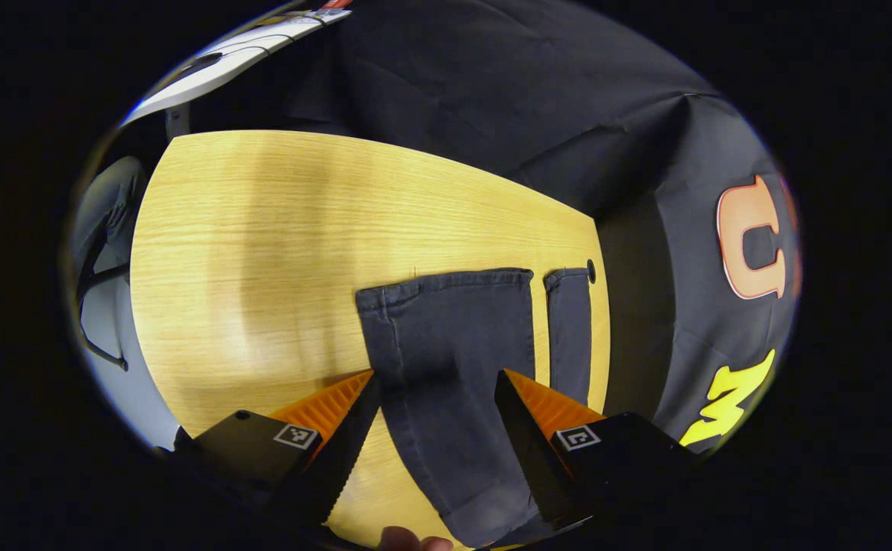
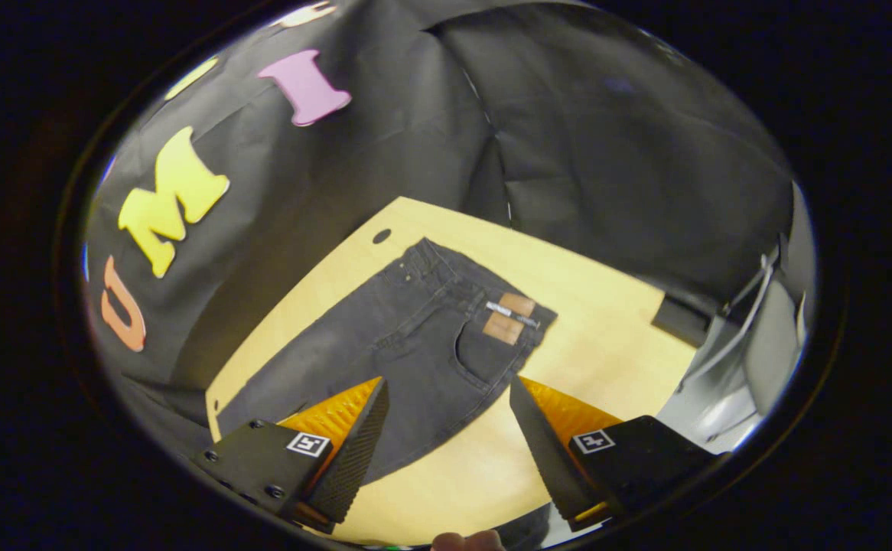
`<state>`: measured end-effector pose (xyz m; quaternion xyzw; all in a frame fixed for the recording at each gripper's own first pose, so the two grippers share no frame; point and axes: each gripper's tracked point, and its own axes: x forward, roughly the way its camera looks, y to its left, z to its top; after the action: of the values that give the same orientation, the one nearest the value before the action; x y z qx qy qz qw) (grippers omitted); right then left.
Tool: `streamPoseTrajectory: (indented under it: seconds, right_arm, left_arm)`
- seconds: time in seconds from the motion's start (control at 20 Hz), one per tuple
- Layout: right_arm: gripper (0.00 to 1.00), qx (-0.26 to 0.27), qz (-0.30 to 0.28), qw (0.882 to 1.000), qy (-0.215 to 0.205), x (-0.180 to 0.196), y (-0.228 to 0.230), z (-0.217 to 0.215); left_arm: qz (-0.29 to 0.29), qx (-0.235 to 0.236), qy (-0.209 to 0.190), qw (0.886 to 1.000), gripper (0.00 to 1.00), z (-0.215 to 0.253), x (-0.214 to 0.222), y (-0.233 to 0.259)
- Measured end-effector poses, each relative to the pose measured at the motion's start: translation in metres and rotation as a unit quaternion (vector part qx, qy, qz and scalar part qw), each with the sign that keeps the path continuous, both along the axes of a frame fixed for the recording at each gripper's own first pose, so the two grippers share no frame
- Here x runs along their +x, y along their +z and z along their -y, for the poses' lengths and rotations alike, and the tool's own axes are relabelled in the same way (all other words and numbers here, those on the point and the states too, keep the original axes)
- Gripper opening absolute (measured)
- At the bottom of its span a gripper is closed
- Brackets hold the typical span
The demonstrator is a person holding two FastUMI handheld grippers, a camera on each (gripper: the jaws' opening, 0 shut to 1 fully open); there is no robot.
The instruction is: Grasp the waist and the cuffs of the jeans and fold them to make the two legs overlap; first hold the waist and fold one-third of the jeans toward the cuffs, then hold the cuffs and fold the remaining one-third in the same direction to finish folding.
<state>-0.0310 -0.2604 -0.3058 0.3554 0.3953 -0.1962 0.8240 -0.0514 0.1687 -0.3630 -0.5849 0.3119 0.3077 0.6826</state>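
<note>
Dark grey jeans (image 1: 454, 360) lie flat on the light wooden table (image 1: 262, 252). In the left gripper view the two cuffs (image 1: 446, 283) point away from me, with a narrow strip of table between the legs. My left gripper (image 1: 437, 383) hangs open above the nearer leg, touching nothing. In the right gripper view the jeans (image 2: 408, 344) show their waist (image 2: 484, 287) with a brown patch (image 2: 509, 317) at the far end. My right gripper (image 2: 450, 392) is open above the thigh part, with nothing between its fingers.
The booth's black cloth wall (image 1: 530, 99) stands right behind the table. A small round hole (image 2: 382, 236) marks the table's corner by the waist. A grey chair (image 2: 760, 344) stands beyond the table's right side. A fingertip (image 1: 408, 540) shows at the bottom edge.
</note>
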Motion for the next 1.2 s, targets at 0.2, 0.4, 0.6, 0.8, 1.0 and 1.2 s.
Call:
streamPoseTrajectory:
  seconds: [0.2, 0.4, 0.6, 0.8, 1.0, 1.2]
  right_arm:
    - [0.94, 0.076, -0.022, 0.996, -0.044, -0.005, -0.031, -0.007]
    - [0.99, 0.139, -0.043, 0.984, -0.103, 0.001, -0.058, 0.002]
    - [0.93, 0.160, -0.051, 0.976, -0.135, 0.011, -0.073, 0.015]
    - [0.93, 0.165, -0.044, 0.974, -0.149, 0.028, -0.081, 0.026]
    - [0.93, 0.154, -0.045, 0.976, -0.146, 0.047, -0.084, 0.030]
    - [0.95, 0.132, -0.076, 0.979, -0.139, 0.042, -0.087, 0.029]
  left_arm:
    - [0.012, -0.019, 0.021, 1.000, 0.97, -0.002, 0.010, 0.000]
    - [0.016, -0.019, 0.004, 1.000, 0.96, -0.002, 0.018, 0.002]
    - [0.005, -0.024, -0.004, 1.000, 0.67, -0.001, 0.021, -0.008]
    - [0.005, -0.032, -0.012, 0.999, 0.56, 0.002, 0.024, -0.013]
    - [0.000, -0.042, -0.012, 0.999, 0.30, 0.002, 0.027, -0.017]
    - [-0.019, -0.043, -0.031, 0.998, 0.20, 0.005, 0.035, -0.020]
